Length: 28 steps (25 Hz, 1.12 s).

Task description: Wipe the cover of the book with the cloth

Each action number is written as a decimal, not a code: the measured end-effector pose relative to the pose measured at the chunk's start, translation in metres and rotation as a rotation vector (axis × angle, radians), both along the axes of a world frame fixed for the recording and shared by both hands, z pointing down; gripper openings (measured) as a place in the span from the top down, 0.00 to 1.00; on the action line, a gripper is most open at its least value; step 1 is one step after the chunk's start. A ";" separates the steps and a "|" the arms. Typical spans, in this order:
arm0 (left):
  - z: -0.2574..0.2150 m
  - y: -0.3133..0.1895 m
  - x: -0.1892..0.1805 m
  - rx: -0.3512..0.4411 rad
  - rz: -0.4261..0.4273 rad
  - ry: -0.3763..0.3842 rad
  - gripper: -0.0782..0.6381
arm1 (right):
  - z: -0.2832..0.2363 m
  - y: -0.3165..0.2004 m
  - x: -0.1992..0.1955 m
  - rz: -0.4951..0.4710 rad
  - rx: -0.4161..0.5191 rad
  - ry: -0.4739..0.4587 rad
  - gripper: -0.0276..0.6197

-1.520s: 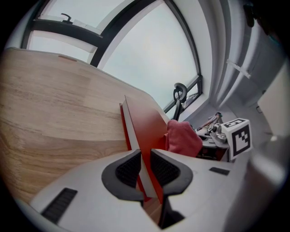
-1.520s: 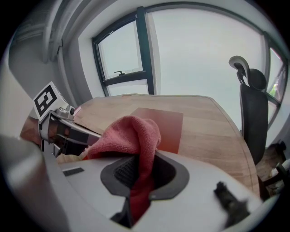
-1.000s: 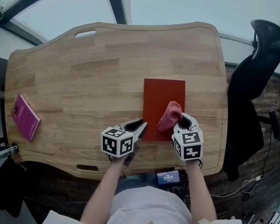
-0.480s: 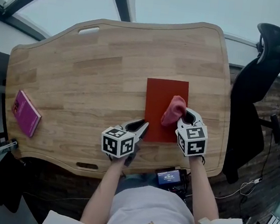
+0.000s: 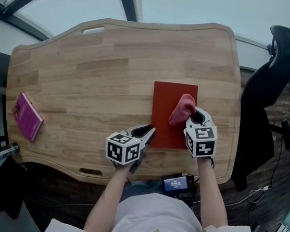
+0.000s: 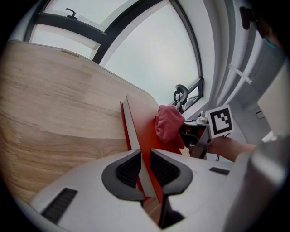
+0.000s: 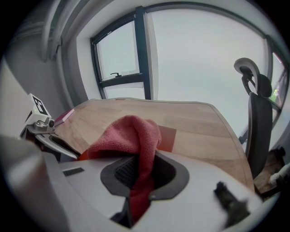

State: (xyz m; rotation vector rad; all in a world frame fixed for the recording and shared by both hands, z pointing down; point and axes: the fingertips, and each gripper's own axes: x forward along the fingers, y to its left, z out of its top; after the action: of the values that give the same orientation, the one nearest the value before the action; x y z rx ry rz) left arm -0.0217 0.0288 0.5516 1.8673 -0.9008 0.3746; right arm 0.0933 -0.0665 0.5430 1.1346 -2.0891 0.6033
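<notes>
We see left gripper (image 5: pixel 147 133) pinching book (image 5: pixel 171 97) edge, right gripper (image 5: pixel 195 116) clamping cloth (image 5: pixel 181 108) on its cover, pink booklet (image 5: pixel 27 116) well apart leftward.

Wood, cloth, matt cover.
Pale grained wooden table (image 5: pixel 104 66); nubbly pink-red terry cloth (image 5: pixel 182 109); smooth matt rust-red rectangular book (image 5: pixel 162 112).

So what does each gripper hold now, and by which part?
Left gripper: the book, by its near left corner. Right gripper: the cloth, by one end, the rest bunched over the book.
</notes>
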 end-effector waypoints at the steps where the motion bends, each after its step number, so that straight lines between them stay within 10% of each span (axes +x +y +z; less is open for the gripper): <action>1: 0.000 0.000 0.000 0.000 -0.002 0.000 0.79 | 0.000 -0.003 0.000 0.000 0.004 0.006 0.86; 28: 0.000 0.001 -0.001 -0.005 -0.002 0.004 0.79 | -0.004 -0.028 -0.044 -0.174 0.086 0.129 0.87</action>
State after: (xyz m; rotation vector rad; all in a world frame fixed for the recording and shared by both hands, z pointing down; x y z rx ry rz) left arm -0.0231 0.0294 0.5514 1.8613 -0.8981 0.3710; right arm 0.0493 -0.0943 0.5391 0.9984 -2.0913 0.3515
